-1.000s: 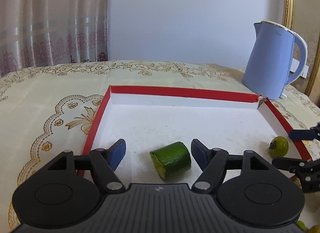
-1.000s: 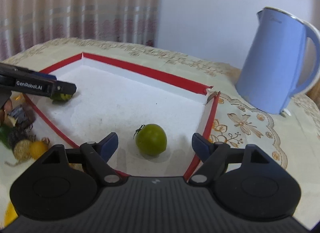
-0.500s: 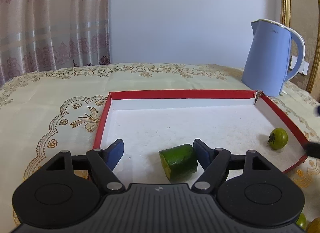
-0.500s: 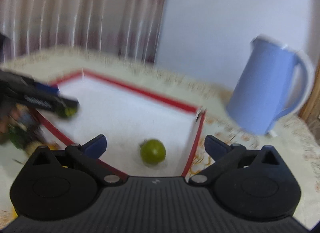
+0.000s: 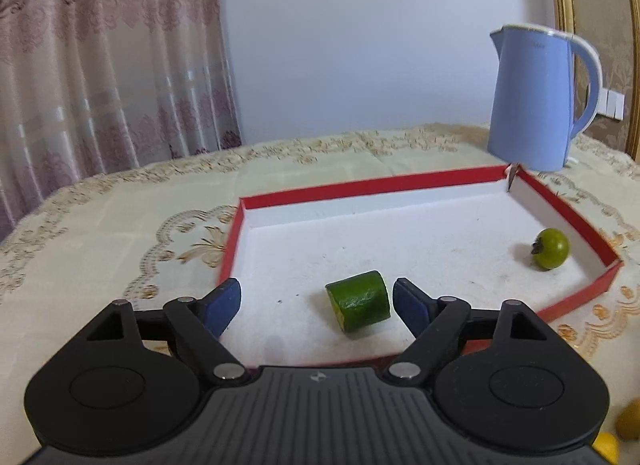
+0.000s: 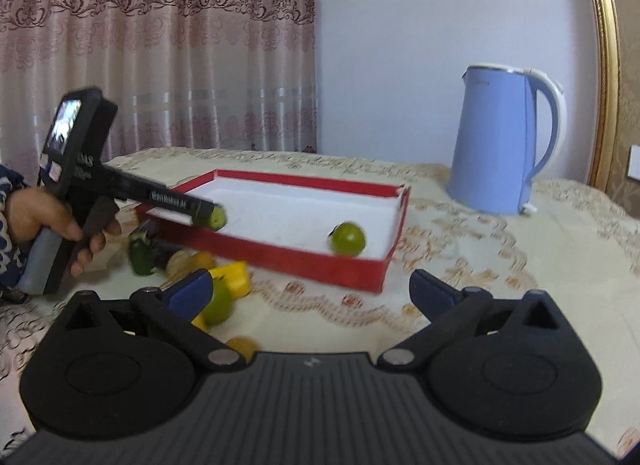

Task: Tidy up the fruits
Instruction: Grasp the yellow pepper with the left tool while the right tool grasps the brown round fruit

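Note:
A red-rimmed white tray (image 5: 360, 185) lies on the tablecloth. A cut green cucumber piece (image 5: 358, 301) lies on the tray floor near its front. My left gripper (image 5: 316, 297) straddles it with jaws opening, and neither blue pad touches it. A round green fruit (image 5: 552, 248) rests in the tray's right corner. In the right wrist view my right gripper (image 6: 310, 285) stands wide open over the cloth in front of the tray (image 6: 304, 261), with nothing between its fingers. The green fruit (image 6: 347, 239) sits beyond it. The left gripper (image 6: 210, 214) reaches in from the left.
A blue kettle (image 5: 532, 105) stands behind the tray's far right corner. Loose fruit lies on the cloth left of the tray: a yellow piece (image 6: 234, 281), a green fruit (image 6: 218, 303) and darker pieces (image 6: 140, 257). A person's hand (image 6: 60, 225) holds the left gripper.
My right gripper opened wide and drew back out of the tray, leaving the round green fruit inside. My left gripper's jaws widened around the cucumber piece and it backed off slightly.

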### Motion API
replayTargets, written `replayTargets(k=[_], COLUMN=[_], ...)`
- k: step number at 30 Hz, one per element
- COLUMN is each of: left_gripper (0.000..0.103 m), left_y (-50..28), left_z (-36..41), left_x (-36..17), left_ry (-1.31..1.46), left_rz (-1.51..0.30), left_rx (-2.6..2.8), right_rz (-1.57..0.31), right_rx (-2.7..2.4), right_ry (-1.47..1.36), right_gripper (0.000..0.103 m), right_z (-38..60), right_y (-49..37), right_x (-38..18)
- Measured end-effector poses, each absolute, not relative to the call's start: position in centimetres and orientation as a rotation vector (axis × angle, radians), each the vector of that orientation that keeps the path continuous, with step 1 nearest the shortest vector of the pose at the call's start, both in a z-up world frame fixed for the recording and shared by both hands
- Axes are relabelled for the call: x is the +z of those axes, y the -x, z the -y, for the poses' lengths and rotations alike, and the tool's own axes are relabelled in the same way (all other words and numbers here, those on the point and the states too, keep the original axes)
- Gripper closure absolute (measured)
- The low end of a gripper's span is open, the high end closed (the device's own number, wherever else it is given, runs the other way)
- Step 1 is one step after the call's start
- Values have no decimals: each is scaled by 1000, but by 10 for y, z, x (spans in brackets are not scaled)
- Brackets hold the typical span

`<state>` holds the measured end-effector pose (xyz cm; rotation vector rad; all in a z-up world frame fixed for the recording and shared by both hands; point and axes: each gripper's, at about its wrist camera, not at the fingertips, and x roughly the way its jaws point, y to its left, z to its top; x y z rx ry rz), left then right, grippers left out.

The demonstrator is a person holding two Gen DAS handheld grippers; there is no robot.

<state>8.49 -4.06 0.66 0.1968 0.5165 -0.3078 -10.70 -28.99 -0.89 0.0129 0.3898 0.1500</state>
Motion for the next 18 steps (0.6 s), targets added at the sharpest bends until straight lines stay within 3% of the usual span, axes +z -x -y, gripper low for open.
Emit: replayTargets(k=[8,10,11,13,15,18], left_gripper=[14,13,13,12,12,12], left_y=[-20,-7,-2,7,16,29], left_z=[11,6,4,-1,-5,-8], left_x=[21,20,20,18,17,14], left_ry=[-200,-215,-218,-218,-217,-221], left_rz=[-441,-426,-422,-427,-435,-442], left_rx=[-284,-271,-264,-260,-267,-283], right_rz=[-431,-446,-456,-476,-499,-534], right_rx=[188,205,207,218,229,237], right_ry=[-11,0,9,31,46,62], right_gripper=[0,7,15,16,26,26], right_z=[279,274,272,266,262,257], right_y=[120,122,121,120,117,112], right_x=[-20,-20,-21,-23,-26,-30])
